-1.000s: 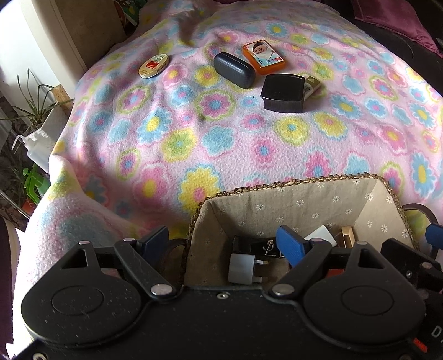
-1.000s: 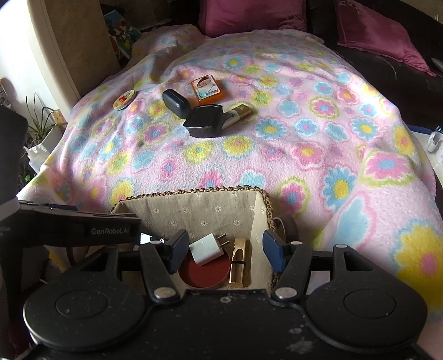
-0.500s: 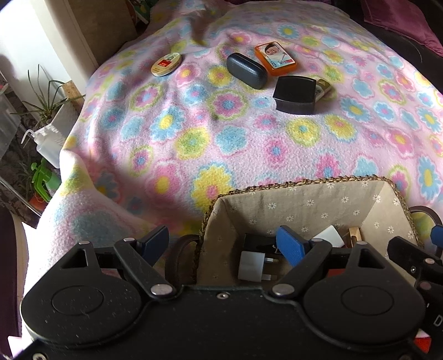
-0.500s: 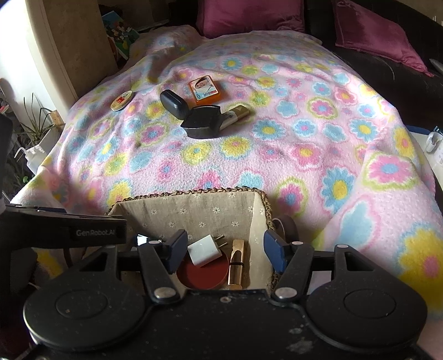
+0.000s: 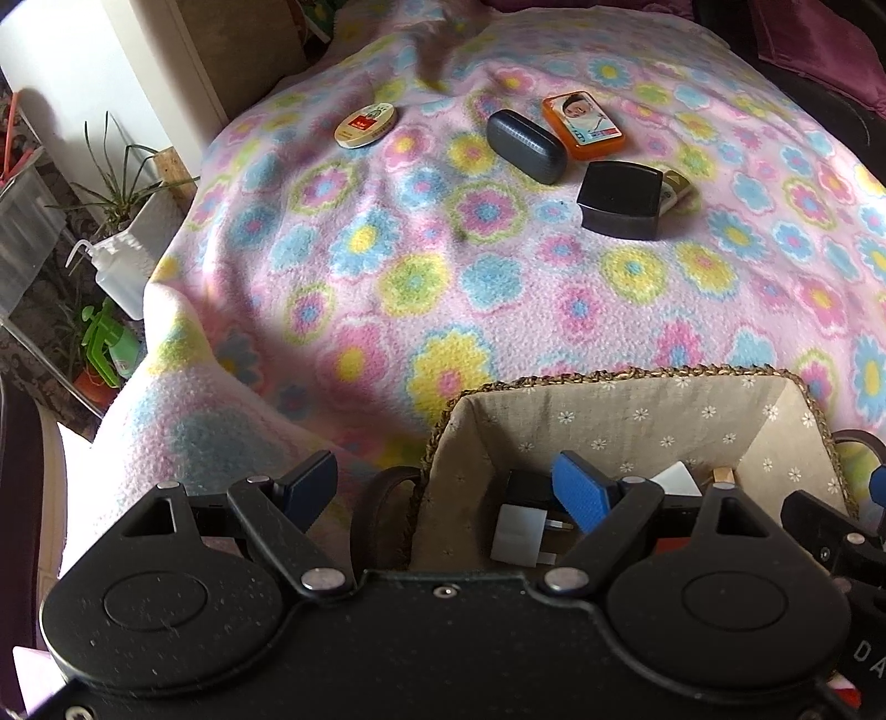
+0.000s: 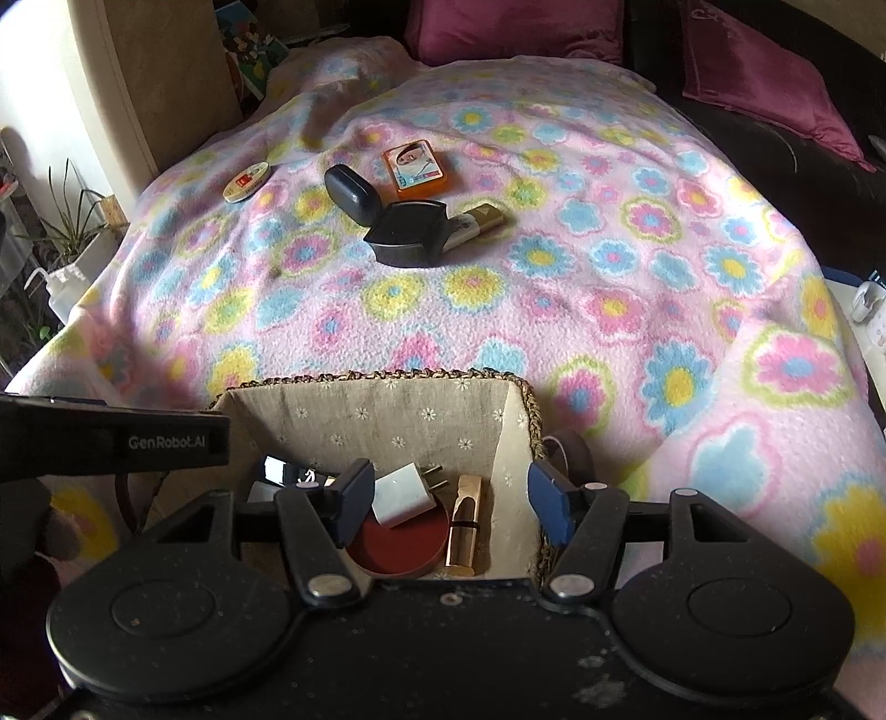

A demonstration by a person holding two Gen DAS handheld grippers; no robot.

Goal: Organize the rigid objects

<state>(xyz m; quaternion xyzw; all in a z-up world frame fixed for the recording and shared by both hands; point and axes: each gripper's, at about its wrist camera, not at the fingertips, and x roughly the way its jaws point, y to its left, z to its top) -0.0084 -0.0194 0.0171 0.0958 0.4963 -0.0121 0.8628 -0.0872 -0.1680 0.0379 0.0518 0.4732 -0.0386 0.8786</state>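
A woven, cloth-lined basket (image 5: 620,410) (image 6: 387,410) sits at the near edge of the floral blanket. In it lie a white plug (image 6: 401,493), a red round lid (image 6: 404,545), a gold lipstick (image 6: 465,520) and a black item (image 6: 277,471). Far off on the blanket lie a round tin (image 5: 365,126), a dark glasses case (image 5: 526,145), an orange tin (image 5: 582,124), a black box (image 5: 620,199) and a gold-and-white item (image 6: 479,221). My left gripper (image 5: 443,487) is open and empty, straddling the basket's left wall. My right gripper (image 6: 443,493) is open and empty, straddling the basket's right wall.
The pink floral blanket (image 6: 554,310) covers a bed. Magenta cushions (image 6: 515,27) lie at the far end. To the left, beyond the bed's edge, stand potted plants (image 5: 122,183), a squeeze bottle (image 5: 119,277) and a green sprayer (image 5: 108,343).
Both grippers have drawn back and up a little from the basket, so more blanket and the left floor show. Both stay open. The objects have not moved.
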